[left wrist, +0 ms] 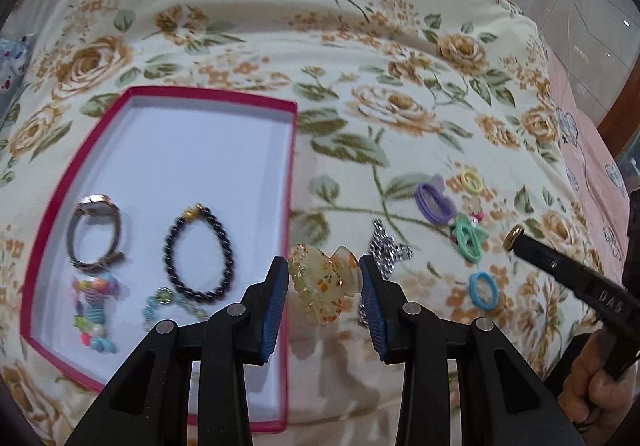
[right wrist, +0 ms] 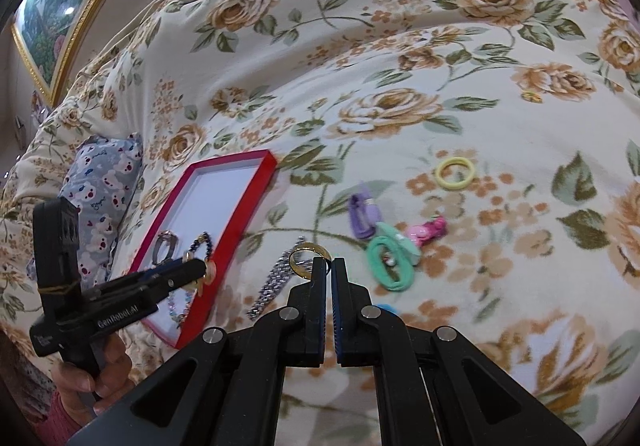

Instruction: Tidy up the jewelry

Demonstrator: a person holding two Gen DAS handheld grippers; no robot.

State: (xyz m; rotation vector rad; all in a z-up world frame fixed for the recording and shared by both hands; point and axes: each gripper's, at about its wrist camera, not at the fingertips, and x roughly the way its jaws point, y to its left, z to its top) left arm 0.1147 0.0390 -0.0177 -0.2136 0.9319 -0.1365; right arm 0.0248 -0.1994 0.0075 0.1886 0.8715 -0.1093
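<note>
The left gripper [left wrist: 324, 282] had the translucent floral hair claw [left wrist: 325, 284] pinched between its blue pads, jaws part-way closed on it, hanging just beside the right edge of the red-rimmed box [left wrist: 294, 182] on the floral blanket [left wrist: 360, 46]. Inside that box lay a watch [left wrist: 96, 232], a dark bead bracelet [left wrist: 200, 250], a colourful beaded piece [left wrist: 94, 308] and a pale blue bracelet [left wrist: 168, 304]. Over on the other side, the right gripper [right wrist: 330, 266] was clamped tight on a gold ring [right wrist: 306, 260], which stuck out from the left of its tips. Just beside those tips a silver chain [right wrist: 272, 286] lay on the blanket, with purple [right wrist: 362, 216], green [right wrist: 390, 264] and yellow hair ties [right wrist: 454, 174] and a pink clip [right wrist: 428, 230] scattered beyond.
</note>
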